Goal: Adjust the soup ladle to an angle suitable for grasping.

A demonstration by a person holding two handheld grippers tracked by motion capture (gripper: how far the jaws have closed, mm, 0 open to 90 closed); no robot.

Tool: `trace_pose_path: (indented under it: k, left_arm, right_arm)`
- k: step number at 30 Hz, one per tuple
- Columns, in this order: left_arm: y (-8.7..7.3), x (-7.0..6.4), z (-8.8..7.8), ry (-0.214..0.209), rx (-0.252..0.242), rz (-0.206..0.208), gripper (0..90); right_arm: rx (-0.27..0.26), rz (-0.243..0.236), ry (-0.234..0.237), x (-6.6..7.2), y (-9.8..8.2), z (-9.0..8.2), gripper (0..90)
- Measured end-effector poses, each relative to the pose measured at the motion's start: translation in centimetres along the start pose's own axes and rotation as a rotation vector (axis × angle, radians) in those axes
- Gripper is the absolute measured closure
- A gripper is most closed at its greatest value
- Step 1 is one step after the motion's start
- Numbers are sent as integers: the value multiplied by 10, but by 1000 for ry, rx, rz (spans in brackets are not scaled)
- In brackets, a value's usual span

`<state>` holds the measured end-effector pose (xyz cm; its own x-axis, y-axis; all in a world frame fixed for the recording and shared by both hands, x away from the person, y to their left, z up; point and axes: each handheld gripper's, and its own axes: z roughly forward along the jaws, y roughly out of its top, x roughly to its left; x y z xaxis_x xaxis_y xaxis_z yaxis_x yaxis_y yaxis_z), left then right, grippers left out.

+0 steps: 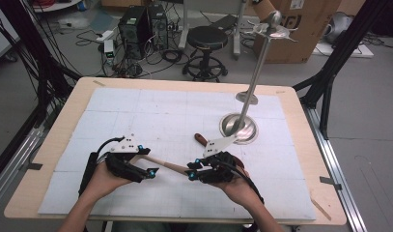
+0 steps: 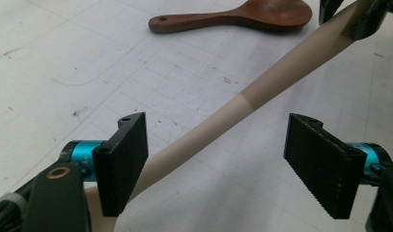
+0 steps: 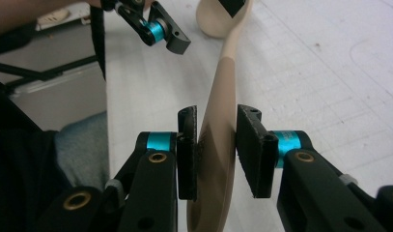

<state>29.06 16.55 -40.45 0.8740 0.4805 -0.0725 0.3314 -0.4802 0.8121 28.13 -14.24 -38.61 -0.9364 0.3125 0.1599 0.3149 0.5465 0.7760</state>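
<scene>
Nearest the person's edge of the table [image 1: 49, 203], the two hands hold a pale wooden spoon [image 1: 167, 165] between them, lifted just above the white mat [image 1: 150, 116]. On that side, the right gripper [image 1: 191, 175] has its jaws drawn in around the spoon's handle, the left pad against the wood and the right pad very close or touching, so it appears to carry the spoon. The left gripper [image 1: 153, 171] has its jaws standing apart on either side of the shaft, one pad beside it, with no squeeze. This looks like a hand-over, with the right gripper taking the spoon. Next, the left hand would need to draw back clear of the shaft without knocking it, while the right keeps a firm pinch. Farther out, a dark wooden spoon [image 2: 232, 18] lies flat on the mat. Beyond that stands a metal rack [image 1: 256, 72] on a round base, probably where the spoons are meant to hang.
</scene>
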Motion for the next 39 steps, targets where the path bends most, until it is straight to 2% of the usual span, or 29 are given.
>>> trace_pose_path:
  k: [1, 4, 7, 8, 10, 13, 14, 18, 20, 24, 30, 36, 39]
  left_arm:
    - [0, 0, 0, -2, -2, -2, 244]
    - [0, 1, -1, 2, -10, -1, 243]
    - [0, 2, -2, 5, -16, -8, 240]
    - [0, 2, -2, 4, -14, -6, 240]
    - [0, 2, -1, 6, -13, -6, 239]
    - [0, 2, -1, 6, -15, -5, 239]
    - [0, 2, -2, 7, -15, -4, 239]
    - [0, 2, -3, 8, -15, -6, 239]
    - [0, 2, -2, 7, -15, -5, 239]
    - [0, 2, -2, 6, -12, -5, 239]
    - [0, 2, -1, 3, -5, -1, 240]
    - [0, 1, 2, -4, 2, 1, 242]
    - [0, 1, 2, -8, 8, 7, 242]
  right_arm:
    - [24, -11, -21, -2, -3, 3, 722]
    - [51, 24, -35, -12, -19, 13, 732]
    - [117, 21, -68, -15, -35, 28, 738]
    - [88, 22, -67, -15, -38, 28, 738]
    - [78, 25, -69, -15, -40, 28, 737]
    - [70, -21, -97, -10, -41, 28, 725]
    - [64, -22, -102, -9, -42, 28, 714]
    - [86, -22, -117, -10, -51, 31, 664]
    - [72, -29, -119, -9, -57, 32, 657]
    - [66, -45, -130, -8, -58, 32, 664]
    - [60, -21, -119, -9, -56, 30, 676]
    - [34, -43, -114, -6, -39, 16, 678]
    - [42, -49, -102, -3, -33, 11, 678]
